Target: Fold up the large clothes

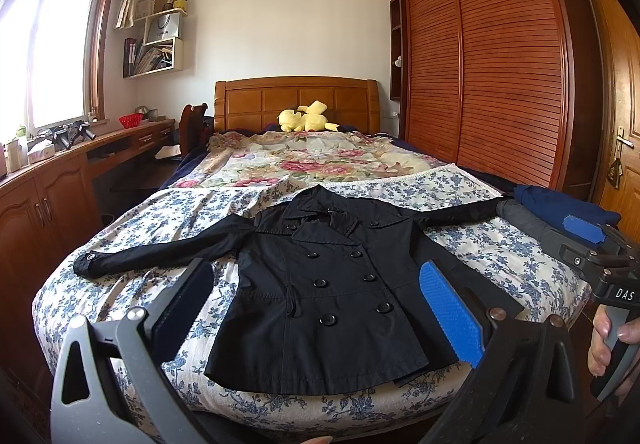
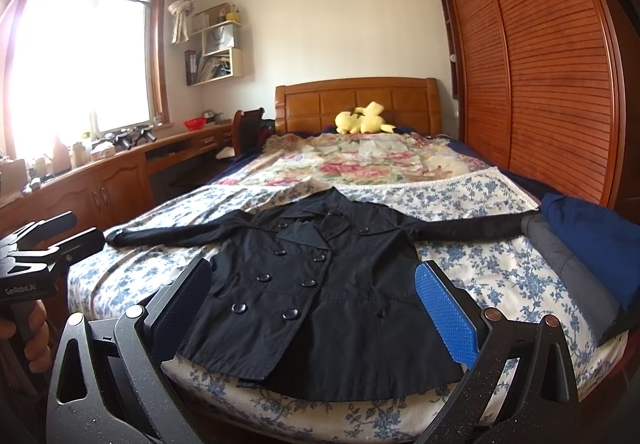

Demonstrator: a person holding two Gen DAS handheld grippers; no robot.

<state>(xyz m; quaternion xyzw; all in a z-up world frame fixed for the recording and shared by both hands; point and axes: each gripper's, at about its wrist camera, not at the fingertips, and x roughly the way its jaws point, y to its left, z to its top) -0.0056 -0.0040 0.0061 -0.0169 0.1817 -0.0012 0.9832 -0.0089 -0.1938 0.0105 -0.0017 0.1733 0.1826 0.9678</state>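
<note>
Left hand-held gripper agape; right hand-held gripper agape, both empty.

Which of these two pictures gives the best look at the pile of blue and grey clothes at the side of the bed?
The right wrist view. There the folded pile shows large, the blue piece lying on the grey one, beside the black coat's sleeve end. In the left wrist view the pile is smaller, and the right gripper hides part of it.

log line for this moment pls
phase: pre-grasp | black coat flat, buttoned, sleeves spread on bed | left gripper open | right gripper open
</note>
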